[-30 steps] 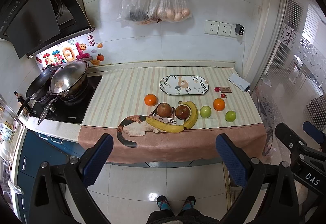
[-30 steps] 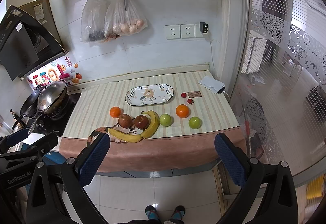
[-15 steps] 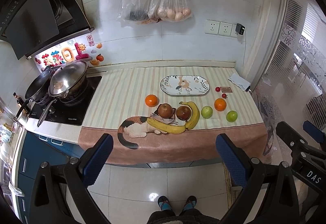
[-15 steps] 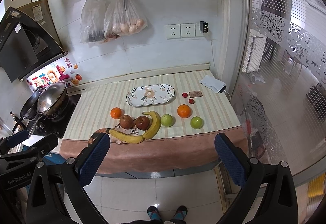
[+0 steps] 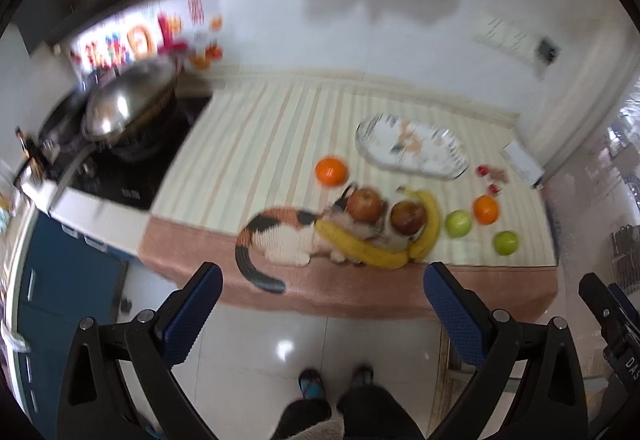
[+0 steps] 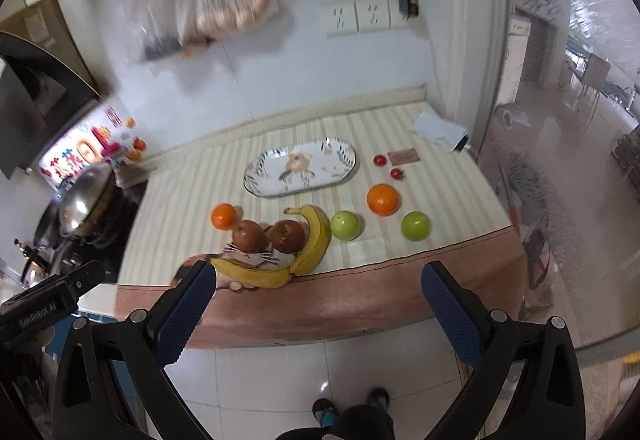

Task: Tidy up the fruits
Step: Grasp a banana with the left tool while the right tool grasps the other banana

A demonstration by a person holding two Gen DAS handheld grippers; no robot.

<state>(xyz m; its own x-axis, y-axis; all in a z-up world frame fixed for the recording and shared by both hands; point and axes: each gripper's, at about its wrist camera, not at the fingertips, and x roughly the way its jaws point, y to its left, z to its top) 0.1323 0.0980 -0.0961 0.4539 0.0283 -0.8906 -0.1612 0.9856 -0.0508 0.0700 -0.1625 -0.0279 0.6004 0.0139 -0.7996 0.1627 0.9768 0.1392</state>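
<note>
Both hand-held grippers, left [image 5: 322, 298] and right [image 6: 318, 296], hang with jaws wide apart over bare floor, short of the table [image 6: 400, 296]; nothing stands between them and its near edge. Along that edge two bananas [image 6: 280, 264] and two red apples [image 6: 266, 234] crowd the middle. Wider gaps lie right of them, around the green apples [image 6: 346, 225] and an orange [image 6: 383, 199]. The plate [image 6: 300, 166] sits far, empty. A wok [image 6: 82, 200] blocks the far left.

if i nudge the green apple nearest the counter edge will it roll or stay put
Probably rolls: the green apple looks round and sits free on the flat striped cloth. It lies close to the front edge, so an outward push might drop it. Its smooth skin could slip.
</note>
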